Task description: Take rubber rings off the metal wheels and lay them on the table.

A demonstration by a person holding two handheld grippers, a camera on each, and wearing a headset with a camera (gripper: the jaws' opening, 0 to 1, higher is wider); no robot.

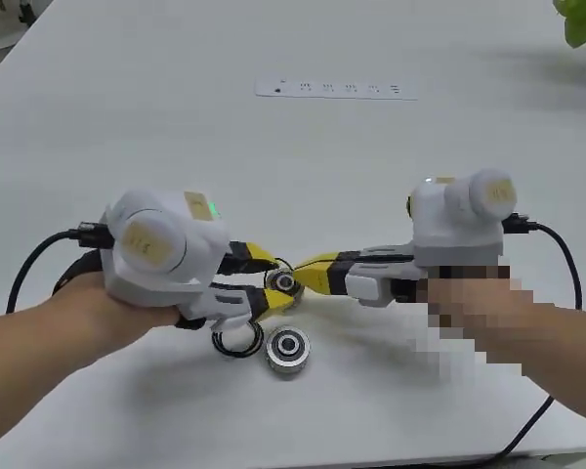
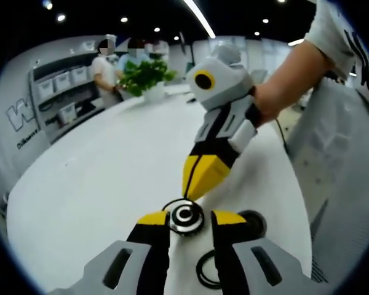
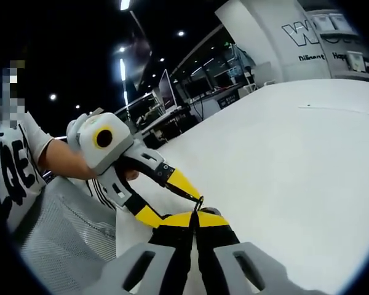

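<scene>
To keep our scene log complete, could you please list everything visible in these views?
round metal wheel: one, silver, clamped by the left gripper.
second metal wheel: one, silver, dark centre, lying on the white table.
loose black rubber ring: one, on the table beside the second wheel.
thin black rubber ring: one, pinched by the right gripper.
white power strip: one, table's far side.
green potted plant: one, far table edge.
white table: one.
people: two, in white, by grey shelves.
left gripper: one, white and yellow, shut.
right gripper: one, white and yellow, shut.
</scene>
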